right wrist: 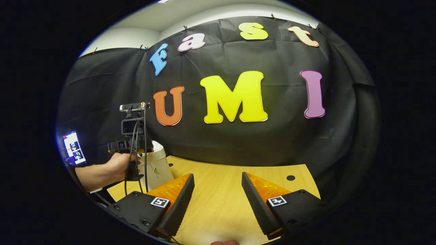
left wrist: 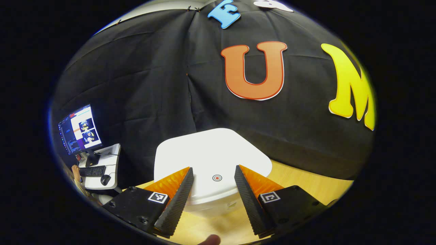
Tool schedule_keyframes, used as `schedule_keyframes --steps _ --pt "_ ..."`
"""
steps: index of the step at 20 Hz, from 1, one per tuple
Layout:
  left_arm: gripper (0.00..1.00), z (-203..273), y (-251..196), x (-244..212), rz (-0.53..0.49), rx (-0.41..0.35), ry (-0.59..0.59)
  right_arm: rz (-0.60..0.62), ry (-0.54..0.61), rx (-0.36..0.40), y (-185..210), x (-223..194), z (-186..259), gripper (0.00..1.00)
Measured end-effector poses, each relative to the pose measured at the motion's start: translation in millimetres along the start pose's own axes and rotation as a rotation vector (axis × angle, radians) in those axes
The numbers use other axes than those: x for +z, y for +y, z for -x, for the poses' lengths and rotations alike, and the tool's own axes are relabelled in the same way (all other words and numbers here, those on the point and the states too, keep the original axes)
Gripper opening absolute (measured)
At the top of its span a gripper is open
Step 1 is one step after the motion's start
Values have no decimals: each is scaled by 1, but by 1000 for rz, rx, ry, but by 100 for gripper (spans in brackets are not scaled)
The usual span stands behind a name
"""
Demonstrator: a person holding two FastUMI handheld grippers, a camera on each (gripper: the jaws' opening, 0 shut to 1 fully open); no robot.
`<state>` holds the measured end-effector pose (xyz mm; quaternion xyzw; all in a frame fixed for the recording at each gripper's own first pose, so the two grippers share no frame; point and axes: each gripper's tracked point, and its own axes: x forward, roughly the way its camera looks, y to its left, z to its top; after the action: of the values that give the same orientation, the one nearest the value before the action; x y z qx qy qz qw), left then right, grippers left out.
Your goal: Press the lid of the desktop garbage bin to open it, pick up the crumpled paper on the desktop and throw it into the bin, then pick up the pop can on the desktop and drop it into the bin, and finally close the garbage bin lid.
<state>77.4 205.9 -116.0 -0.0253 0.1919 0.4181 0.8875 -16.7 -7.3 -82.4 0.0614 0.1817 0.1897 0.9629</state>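
Booth: black cloth wall behind a pale wooden worktop [right wrist: 218, 190]; a monitor [left wrist: 80, 131] glows at nine o'clock in my left gripper view.
Bin: white desktop garbage bin [left wrist: 211, 153] at the worktop's left end, lid [left wrist: 204, 149] shut, a small ring mark [left wrist: 217, 177] near its front edge.
Left hand-held gripper [left wrist: 214, 180]: I have it wide open, empty, hovering over the lid.
Right hand-held gripper [right wrist: 218, 187]: wide open, empty, above bare worktop.
Handling: I judge the lid stiff, smooth and spring-loaded; press at the ring mark.
Paper, can: I cannot place them.
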Motion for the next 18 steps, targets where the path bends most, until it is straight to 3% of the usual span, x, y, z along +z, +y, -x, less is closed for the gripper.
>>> schedule_keyframes --steps 1,2,4,8,11,16,18 --pt "91 -3 1 -1 13 -2 -24 2 6 3 1 -3 -2 89" --pt "81 -3 1 -3 18 -1 -40 3 8 4 0 -4 -2 89" --pt "79 -3 1 -4 8 -1 -60 1 10 -5 -2 -5 -6 89" --pt "76 -5 1 -4 -35 -13 -131 36 4 15 8 -9 -11 88" --pt "76 1 -8 -3 -10 -43 -149 55 6 34 14 -15 -17 88" --pt "75 2 -8 4 -46 -108 -174 45 -50 -24 8 -2 -20 89" --pt "74 4 -12 1 -40 -169 -164 44 -67 -52 4 2 -16 89"
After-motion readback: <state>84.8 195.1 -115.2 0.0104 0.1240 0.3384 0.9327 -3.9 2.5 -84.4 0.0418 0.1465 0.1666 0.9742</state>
